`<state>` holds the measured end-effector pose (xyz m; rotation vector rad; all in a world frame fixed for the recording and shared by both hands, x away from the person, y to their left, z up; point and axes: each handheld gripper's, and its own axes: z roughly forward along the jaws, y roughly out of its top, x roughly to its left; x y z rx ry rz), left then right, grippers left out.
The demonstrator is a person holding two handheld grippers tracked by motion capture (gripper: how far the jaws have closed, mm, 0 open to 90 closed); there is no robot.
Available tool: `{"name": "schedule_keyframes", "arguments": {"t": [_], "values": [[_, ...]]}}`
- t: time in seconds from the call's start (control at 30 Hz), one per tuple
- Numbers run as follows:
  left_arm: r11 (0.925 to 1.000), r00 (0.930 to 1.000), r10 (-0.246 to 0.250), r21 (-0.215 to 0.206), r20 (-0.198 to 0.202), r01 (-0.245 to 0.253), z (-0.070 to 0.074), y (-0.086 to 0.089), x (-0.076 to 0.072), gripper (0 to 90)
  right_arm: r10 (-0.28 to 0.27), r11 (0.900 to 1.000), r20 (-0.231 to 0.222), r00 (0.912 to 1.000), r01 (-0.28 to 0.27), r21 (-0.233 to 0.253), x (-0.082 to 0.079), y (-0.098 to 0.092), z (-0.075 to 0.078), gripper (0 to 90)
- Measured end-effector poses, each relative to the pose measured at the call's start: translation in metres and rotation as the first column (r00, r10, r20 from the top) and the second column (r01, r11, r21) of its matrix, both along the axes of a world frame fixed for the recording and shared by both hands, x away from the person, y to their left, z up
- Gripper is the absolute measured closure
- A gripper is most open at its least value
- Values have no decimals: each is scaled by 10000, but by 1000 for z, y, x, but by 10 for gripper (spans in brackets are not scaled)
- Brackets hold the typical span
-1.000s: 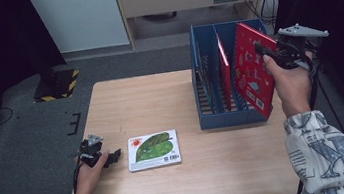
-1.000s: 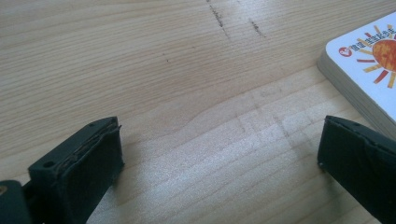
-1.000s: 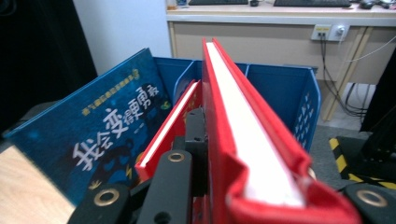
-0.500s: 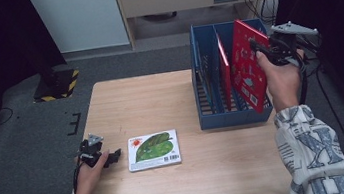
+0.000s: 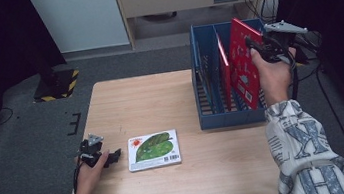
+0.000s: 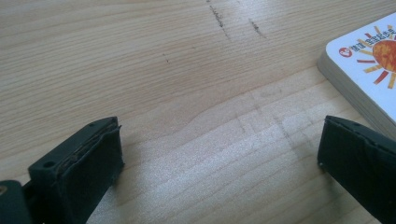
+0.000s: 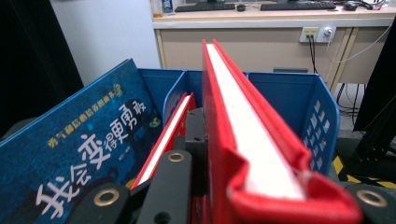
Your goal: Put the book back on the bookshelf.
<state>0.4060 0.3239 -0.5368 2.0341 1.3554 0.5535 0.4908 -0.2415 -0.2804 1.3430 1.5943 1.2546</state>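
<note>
On the left, the left tool [image 5: 116,157] rests low on the tabletop [image 5: 161,103] with its jaws spread wide and nothing between them, just beside the leaf-cover book [image 5: 154,150] that lies flat there. In the left gripper view a corner of that book [image 6: 369,60] shows thick, stiff board pages; it should be rigid and fairly light, but being flat on smooth wood it gives little to pinch except an edge.

Toward the right stands the blue bin [image 5: 223,118], divided into slots, with a blue book [image 7: 84,154] leaning in one and a thin red one [image 7: 163,140] upright in the next. The right tool [image 5: 259,47] is clamped on the top corner of the big red book [image 5: 241,65], which is held upright and slightly tilted over the bin's right-hand slots. It looks a stiff hardcover, probably heavy for a corner grip, so it may swing; the glossy cover could slip.

The tabletop is pale wood. Around it are grey carpet, a desk with cables behind, and dark curtains at both sides.
</note>
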Motion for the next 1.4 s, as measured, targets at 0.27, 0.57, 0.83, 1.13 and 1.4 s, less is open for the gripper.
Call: {"name": "schedule_keyframes", "arguments": {"t": [0.27, 0.57, 0.83, 1.13, 1.4], "values": [[10000, 10000, 12, -5, 3, -12, 0, 0, 0, 0, -234, 9997, -77, 9997, 234, -1, 13, 2, -7, 792], [10000, 10000, 1, 5, 5, -1, 0, -1, 1, 0, -441, 9990, -41, 9990, 441, 56, 23, 6, -14, 791], [10000, 10000, -22, 19, -22, 22, 0, -1, 1, 0, -601, 9982, 79, 9982, 601, 24, 28, 10, -22, 792], [10000, 10000, -44, 30, -23, 44, 0, -1, 2, 0, -570, 9982, 398, 9976, 576, -158, 30, 16, -23, 792], [10000, 10000, -47, 40, -23, 47, 0, -1, 2, 0, -576, 9982, 374, 9976, 582, -138, 32, 17, -28, 792]]}}
